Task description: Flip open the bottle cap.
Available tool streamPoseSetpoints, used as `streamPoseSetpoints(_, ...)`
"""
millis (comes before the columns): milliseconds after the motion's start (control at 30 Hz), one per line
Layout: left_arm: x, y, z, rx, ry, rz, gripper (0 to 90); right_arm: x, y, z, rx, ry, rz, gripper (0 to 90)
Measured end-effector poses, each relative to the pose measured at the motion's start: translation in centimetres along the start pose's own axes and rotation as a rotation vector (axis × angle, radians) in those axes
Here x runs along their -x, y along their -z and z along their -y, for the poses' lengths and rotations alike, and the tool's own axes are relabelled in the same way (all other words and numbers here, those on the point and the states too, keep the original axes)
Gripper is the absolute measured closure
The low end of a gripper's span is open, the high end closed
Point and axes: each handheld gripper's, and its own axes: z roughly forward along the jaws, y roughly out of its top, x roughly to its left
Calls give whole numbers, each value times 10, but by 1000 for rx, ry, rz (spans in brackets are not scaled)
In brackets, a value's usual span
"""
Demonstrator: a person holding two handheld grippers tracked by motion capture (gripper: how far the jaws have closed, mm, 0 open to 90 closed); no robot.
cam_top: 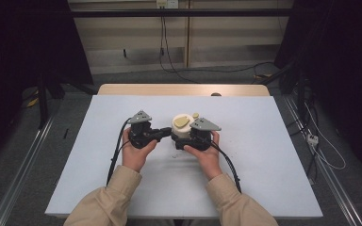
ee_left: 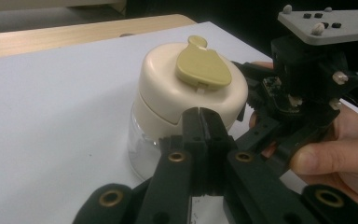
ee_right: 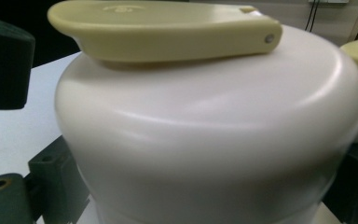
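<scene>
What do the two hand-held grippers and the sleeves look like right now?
Both are black, built of bolted link bars with brass-coloured pivot bushings. The left hand-held gripper and the right hand-held gripper each carry a grey three-cornered plate on top, the right one's studded with small pale and dark knobs. A black cable trails back from each along the forearm. The sleeves are beige with plain cuffs.

Tan sleeves [cam_top: 118, 188]; black grippers w/ grey 3-cornered plates [cam_top: 205, 124], black cables [cam_top: 115, 153].

cream lid [ee_left: 168, 88], olive flap [ee_left: 203, 67], black tongs [ee_left: 200, 123]
</scene>
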Motion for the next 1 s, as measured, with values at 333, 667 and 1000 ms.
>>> streamPoseSetpoints(333,0,-7,-5,-18,-7,-10,900,0,0,0,0,0,-1,64)
streamPoseSetpoints(667,1,-10,-6,-23,-3,-15,900,0,0,0,0,0,-2,64)
streamPoseSetpoints(1000,4,-11,-14,-28,-17,-15,900,0,0,0,-1,0,-1,64)
